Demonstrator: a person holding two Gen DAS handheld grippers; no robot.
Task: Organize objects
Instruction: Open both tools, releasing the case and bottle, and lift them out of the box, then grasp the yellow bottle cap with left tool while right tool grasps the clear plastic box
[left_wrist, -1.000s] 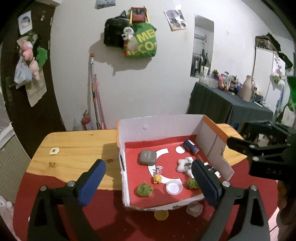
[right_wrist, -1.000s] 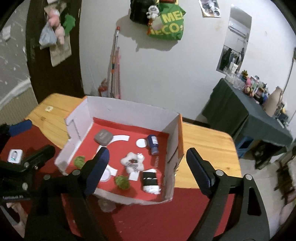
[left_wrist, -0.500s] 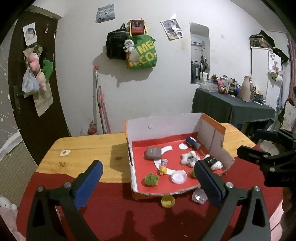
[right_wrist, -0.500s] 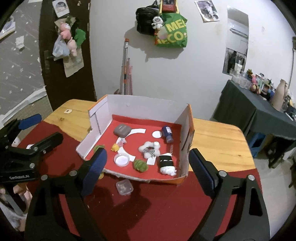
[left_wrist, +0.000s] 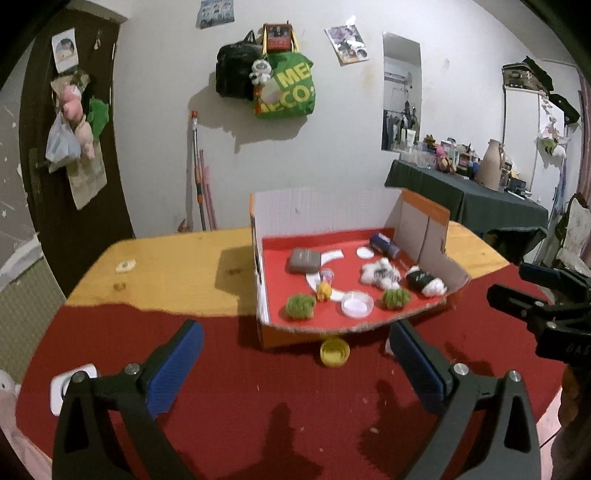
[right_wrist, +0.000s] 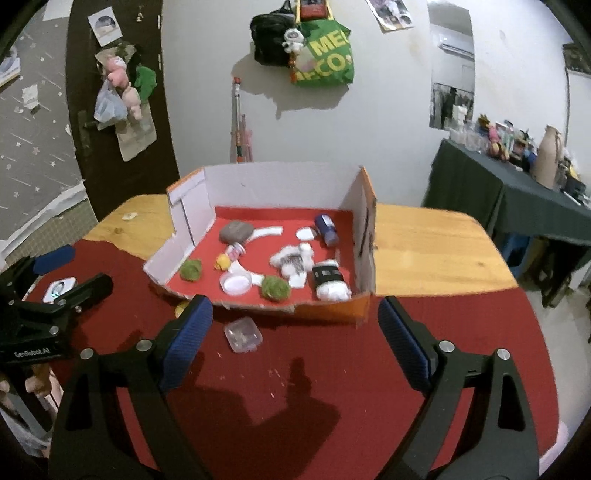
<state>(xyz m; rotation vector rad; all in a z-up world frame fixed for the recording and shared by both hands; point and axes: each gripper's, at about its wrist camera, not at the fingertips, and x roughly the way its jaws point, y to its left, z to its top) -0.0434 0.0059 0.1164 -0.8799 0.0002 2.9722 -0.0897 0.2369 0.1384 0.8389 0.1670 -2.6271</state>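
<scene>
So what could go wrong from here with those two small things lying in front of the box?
The clear case lies flat on the red cloth, so the open right gripper may slide it rather than pinch it. The yellow cap sits almost against the box, so the left gripper could bump the front wall.

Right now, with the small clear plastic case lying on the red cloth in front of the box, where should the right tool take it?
Grip the small clear plastic case across its two opposite flat side edges, coming from above: it lies flat and low on the red cloth, clear of the cardboard box, leaving no underside access.
</scene>
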